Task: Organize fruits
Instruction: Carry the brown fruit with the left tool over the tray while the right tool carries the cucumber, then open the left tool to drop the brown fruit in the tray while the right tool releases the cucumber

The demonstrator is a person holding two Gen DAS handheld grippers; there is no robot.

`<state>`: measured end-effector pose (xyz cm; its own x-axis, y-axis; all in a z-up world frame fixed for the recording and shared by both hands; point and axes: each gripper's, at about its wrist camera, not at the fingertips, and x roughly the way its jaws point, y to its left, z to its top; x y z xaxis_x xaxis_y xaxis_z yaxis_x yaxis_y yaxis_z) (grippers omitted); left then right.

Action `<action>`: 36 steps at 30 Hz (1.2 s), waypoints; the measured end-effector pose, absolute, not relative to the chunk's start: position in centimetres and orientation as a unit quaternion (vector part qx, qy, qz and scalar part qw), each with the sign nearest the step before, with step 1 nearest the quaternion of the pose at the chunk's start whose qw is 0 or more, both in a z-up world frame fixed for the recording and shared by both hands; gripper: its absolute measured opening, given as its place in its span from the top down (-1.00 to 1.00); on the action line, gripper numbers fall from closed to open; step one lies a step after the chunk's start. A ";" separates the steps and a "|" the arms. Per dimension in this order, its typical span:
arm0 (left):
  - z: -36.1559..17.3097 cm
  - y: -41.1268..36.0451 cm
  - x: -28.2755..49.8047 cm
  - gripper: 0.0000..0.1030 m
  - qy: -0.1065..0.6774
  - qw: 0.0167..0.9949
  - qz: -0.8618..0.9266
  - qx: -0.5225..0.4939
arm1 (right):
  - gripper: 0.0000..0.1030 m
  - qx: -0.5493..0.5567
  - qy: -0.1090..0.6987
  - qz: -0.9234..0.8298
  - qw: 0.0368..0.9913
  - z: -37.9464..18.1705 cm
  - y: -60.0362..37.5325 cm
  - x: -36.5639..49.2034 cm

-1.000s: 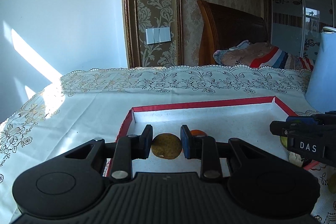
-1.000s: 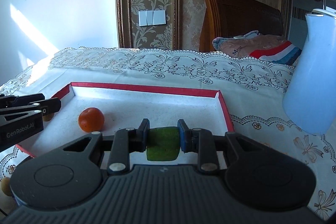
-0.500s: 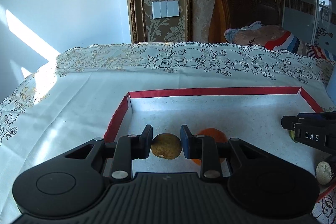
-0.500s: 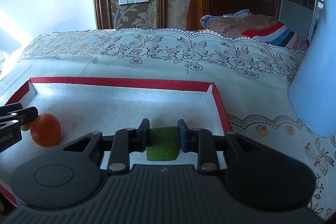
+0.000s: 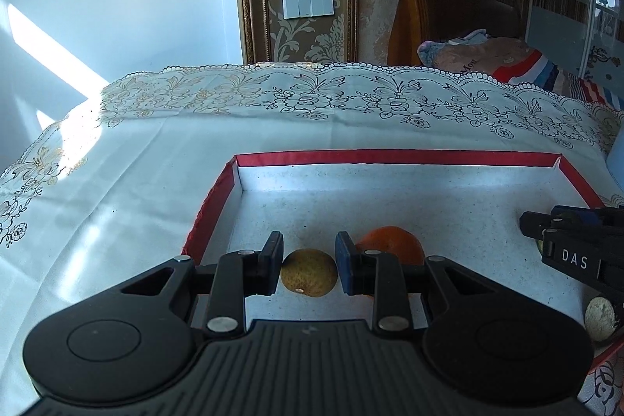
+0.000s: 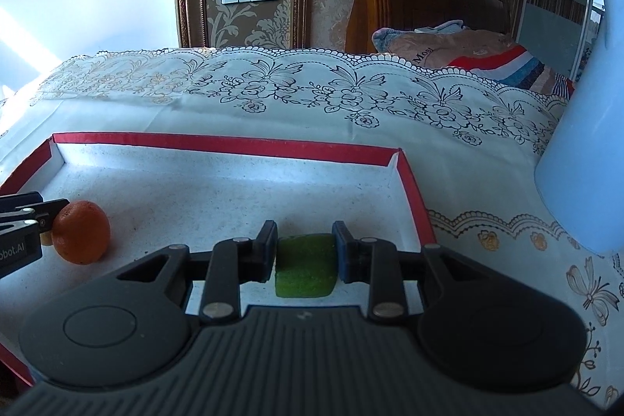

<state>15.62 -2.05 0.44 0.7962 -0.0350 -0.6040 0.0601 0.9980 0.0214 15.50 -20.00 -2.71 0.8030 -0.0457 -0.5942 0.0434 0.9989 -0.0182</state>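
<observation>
- The left gripper (image 5: 309, 264) is clamped on a small yellow-brown fruit (image 5: 309, 272), held low over the floor of the red-rimmed tray (image 5: 394, 157), near its left wall. I judge it is there to be set down.
- An orange (image 5: 394, 243) lies on the tray floor just right of that gripper, so the tray looks like the collecting place.
- The right gripper (image 6: 305, 255) has a green fruit piece (image 6: 305, 266) between its pads, which are just parting, near the tray's right wall; its underside seems at the tray floor.
- Both grippers tilt downward toward the tray's far wall, side by side.
- Another pale round fruit (image 5: 600, 314) sits at the tray's near right edge.
</observation>
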 end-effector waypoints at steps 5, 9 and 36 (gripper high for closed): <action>0.4 -1.9 15.6 0.44 0.320 0.947 -0.025 0.016 | 0.17 -0.004 0.313 -0.019 0.950 -2.8 -19.7 15.4; 0.5 -2.0 15.4 0.42 0.321 0.947 -0.024 0.019 | -0.08 -0.009 0.306 -0.019 0.952 -2.5 -19.5 15.1; 1.3 -1.2 12.7 0.02 0.281 0.959 -0.026 0.014 | -0.78 -0.007 0.276 -0.024 0.961 -1.4 -19.7 12.6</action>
<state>12.65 -1.16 1.35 0.8403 -0.0411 -0.5405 0.0570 0.9983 0.0126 12.57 -19.68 -1.39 0.8461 -0.0506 -0.5306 0.0425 0.9987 -0.0275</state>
